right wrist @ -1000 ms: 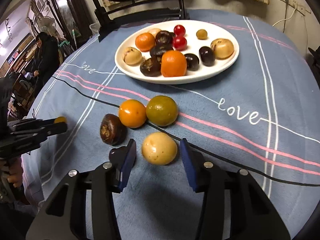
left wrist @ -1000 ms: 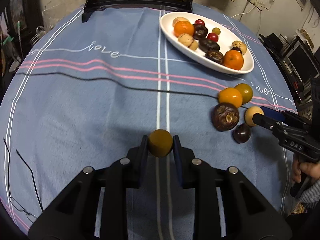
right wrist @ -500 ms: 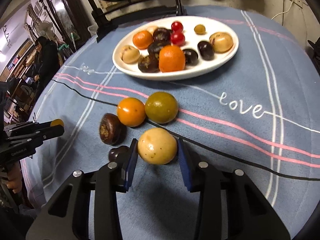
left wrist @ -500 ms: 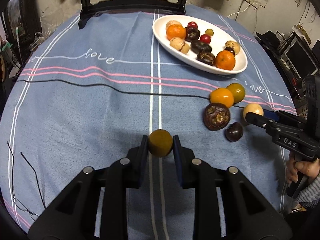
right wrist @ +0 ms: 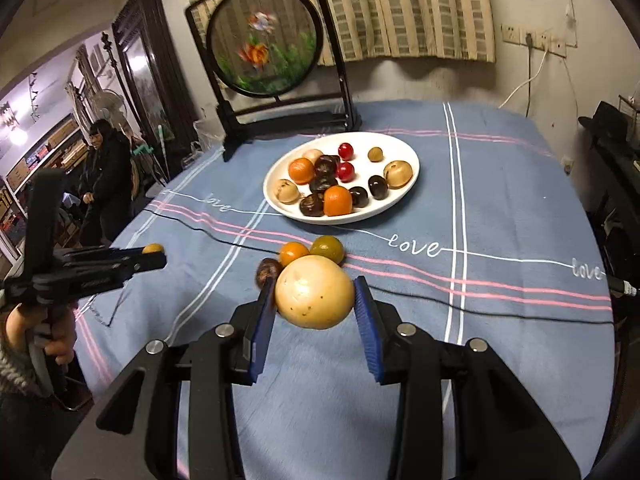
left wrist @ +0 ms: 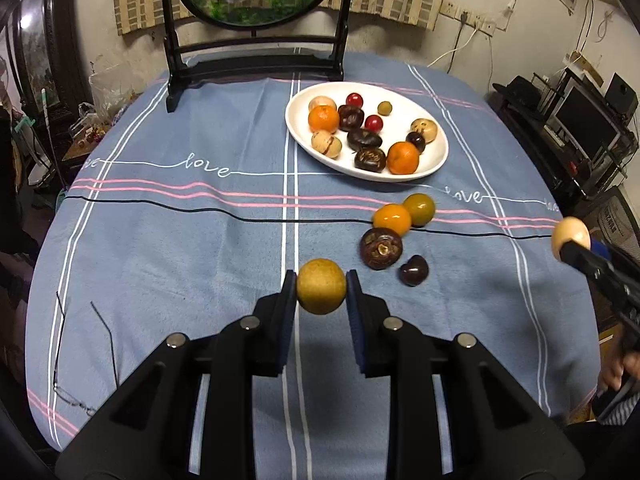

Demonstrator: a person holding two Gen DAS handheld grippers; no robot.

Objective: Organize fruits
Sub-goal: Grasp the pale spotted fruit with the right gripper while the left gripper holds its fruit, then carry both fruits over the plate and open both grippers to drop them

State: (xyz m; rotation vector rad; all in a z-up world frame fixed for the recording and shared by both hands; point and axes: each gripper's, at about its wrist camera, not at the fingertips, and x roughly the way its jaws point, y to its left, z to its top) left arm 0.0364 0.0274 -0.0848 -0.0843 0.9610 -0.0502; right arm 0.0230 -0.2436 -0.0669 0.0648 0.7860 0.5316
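My left gripper (left wrist: 321,286) is shut on a small yellow-brown fruit (left wrist: 321,286) and holds it above the blue tablecloth. My right gripper (right wrist: 315,298) is shut on a pale yellow fruit (right wrist: 314,297), lifted off the table; it also shows in the left wrist view (left wrist: 570,236). A white oval plate (left wrist: 434,160) with several fruits sits at the far right. On the cloth lie an orange (left wrist: 392,219), a green-yellow fruit (left wrist: 420,209), a dark brown fruit (left wrist: 380,248) and a small dark fruit (left wrist: 414,270).
A round framed screen on a black stand (left wrist: 256,76) stands at the table's far edge. Thin wire and glasses (left wrist: 76,398) lie at the near left. A person (right wrist: 102,168) stands in the room at left. Shelves with electronics (left wrist: 580,128) are at right.
Both grippers have risen and pulled back from the table. My right gripper closed on the pale yellow fruit and lifted it off the cloth. The left one still holds its fruit.
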